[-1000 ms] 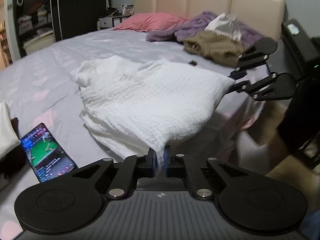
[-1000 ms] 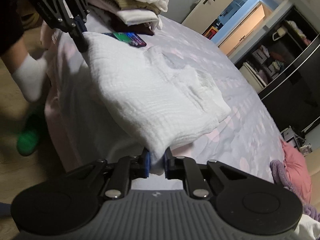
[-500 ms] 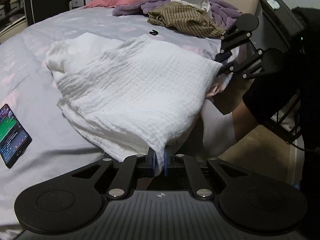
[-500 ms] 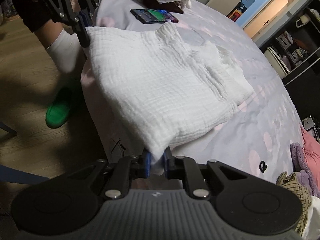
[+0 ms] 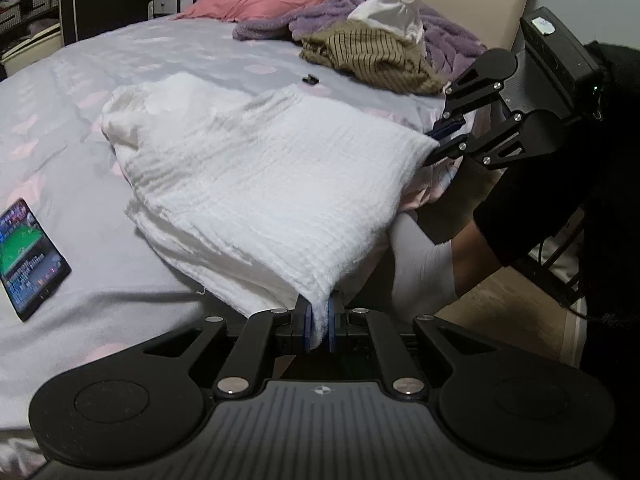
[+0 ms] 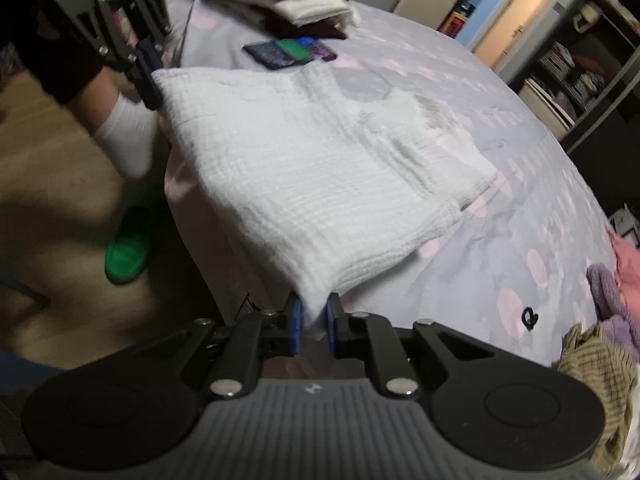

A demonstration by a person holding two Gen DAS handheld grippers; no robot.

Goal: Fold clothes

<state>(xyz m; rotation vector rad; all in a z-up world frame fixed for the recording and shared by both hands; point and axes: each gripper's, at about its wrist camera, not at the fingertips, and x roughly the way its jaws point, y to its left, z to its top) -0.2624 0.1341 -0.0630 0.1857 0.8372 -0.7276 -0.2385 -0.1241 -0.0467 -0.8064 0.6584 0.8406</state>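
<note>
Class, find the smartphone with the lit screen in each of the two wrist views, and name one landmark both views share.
Left wrist view: the smartphone lies at the far left edge on the bedsheet, left of the white garment.
Right wrist view: the smartphone lies near the top centre, just beyond the garment's far edge.
Shared landmark: the white garment, pinched at one corner by each gripper.
</note>
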